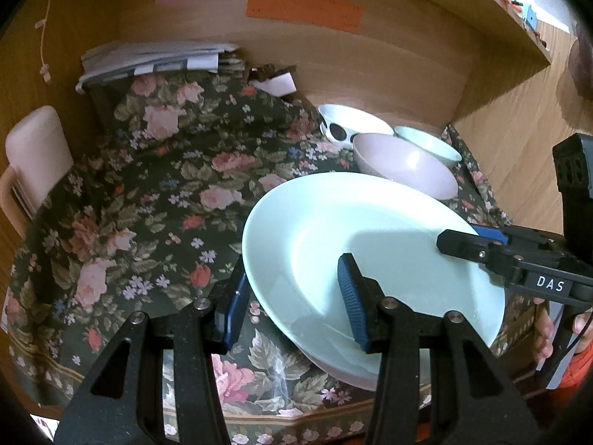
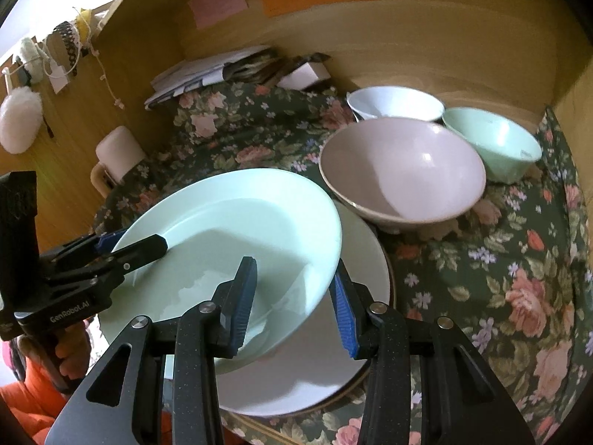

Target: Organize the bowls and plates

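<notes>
Together, the left gripper (image 1: pixel 294 306) and right gripper (image 2: pixel 292 304) pinched the green plate (image 1: pixel 370 237) by opposite rims, one finger above, one below. It hung tilted over a white plate (image 2: pixel 318 378); three bowls (image 2: pixel 402 170) sat beyond the jaws.

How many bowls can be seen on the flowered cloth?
3. The pink bowl is nearest the plates, the white bowl is behind it near the wooden wall, and the green bowl is to its right. More may be hidden.
</notes>
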A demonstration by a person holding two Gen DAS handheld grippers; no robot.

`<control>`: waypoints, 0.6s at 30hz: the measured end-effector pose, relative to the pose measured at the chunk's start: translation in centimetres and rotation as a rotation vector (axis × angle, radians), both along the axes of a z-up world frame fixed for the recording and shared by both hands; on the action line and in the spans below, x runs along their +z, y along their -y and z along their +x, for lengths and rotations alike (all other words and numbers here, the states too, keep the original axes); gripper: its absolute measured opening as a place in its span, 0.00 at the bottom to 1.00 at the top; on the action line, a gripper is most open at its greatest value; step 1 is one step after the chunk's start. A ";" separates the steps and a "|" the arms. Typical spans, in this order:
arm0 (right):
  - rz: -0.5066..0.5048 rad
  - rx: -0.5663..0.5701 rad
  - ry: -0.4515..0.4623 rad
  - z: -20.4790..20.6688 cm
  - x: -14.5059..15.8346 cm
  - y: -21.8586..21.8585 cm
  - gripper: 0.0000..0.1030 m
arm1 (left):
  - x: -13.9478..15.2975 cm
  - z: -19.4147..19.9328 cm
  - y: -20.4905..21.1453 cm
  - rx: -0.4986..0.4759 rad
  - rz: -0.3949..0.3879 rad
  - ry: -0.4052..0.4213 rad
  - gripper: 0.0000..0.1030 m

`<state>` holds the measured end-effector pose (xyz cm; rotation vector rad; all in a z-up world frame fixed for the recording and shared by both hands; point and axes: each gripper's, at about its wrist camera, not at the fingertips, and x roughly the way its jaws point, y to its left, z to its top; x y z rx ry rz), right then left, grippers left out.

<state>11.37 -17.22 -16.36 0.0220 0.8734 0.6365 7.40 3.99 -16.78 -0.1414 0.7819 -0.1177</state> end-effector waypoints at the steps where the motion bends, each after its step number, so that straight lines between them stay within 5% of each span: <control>1: -0.001 -0.003 -0.007 0.0 -0.3 0.1 0.36 | -0.2 0.0 0.0 -0.002 -0.002 -0.005 0.45; 18: -0.015 -0.031 -0.061 0.2 -2.1 0.6 0.36 | -2.8 1.3 0.3 -0.011 -0.004 -0.064 0.45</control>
